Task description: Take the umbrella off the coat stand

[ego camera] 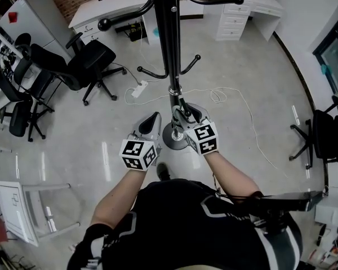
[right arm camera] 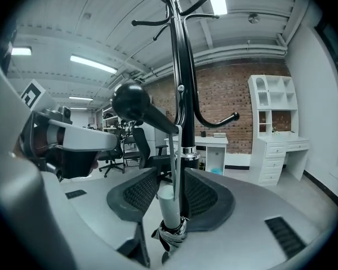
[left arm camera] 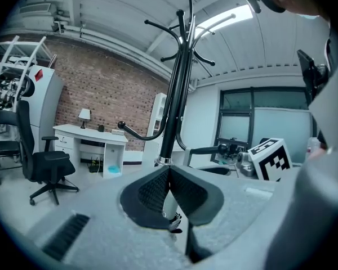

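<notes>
My right fingers (right arm camera: 148,191) are closed narrow on the white handle of the folded umbrella (right arm camera: 168,207). It stands upright between them, pressed close against the black pole of the coat stand (right arm camera: 183,83). Its bunched dark fabric shows just under the handle. A ball-tipped hook (right arm camera: 132,101) of the stand juts out above and to the left. From the head view, my right gripper (ego camera: 183,112) sits low on the pole, just above the round base (ego camera: 170,139).

My left fingers (left arm camera: 152,187) are pressed together with nothing between them — the left gripper (ego camera: 155,117) is just beside the right one, pointing at the same pole.

Farther out on the grey floor are a loose white cable (ego camera: 225,94), black office chairs (ego camera: 90,61) to the left and white desks (ego camera: 110,7) along the brick wall.
</notes>
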The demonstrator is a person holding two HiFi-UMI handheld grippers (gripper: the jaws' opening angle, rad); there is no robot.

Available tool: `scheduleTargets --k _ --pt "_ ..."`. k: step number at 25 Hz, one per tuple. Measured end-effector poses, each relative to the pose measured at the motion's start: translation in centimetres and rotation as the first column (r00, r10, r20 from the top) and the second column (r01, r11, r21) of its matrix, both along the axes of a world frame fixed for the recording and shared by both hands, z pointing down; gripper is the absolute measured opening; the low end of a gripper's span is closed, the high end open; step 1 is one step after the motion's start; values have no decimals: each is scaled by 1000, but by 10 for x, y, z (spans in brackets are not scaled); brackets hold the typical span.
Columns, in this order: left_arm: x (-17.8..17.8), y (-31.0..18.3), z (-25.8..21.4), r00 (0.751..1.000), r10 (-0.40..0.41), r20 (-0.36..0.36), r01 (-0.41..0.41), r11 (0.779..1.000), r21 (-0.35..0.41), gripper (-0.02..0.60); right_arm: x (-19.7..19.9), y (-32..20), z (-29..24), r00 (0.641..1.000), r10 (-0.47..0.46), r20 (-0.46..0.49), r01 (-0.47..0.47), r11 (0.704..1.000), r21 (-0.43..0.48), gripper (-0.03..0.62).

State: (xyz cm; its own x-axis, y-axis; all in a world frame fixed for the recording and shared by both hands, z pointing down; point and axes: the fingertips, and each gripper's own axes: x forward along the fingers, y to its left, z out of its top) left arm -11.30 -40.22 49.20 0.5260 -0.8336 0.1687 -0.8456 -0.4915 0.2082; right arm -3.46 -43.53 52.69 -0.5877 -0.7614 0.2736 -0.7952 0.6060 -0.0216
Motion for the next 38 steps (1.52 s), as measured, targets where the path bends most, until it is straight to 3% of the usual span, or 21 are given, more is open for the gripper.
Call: scheduleTargets --k 6,18,38 --pt "0 -8 9 1000 10 19 -10 1000 -13 11 2 -14 21 999 50 -8 -50 998 -27 126" --pt "1 -13 10 1000 25 4 -25 999 -25 11 -6 -23 20 997 81 8 -81 997 -13 17" --pt "-10 8 2 999 -18 -34 18 1000 -9 11 1 0 14 997 77 4 -77 997 -23 9"
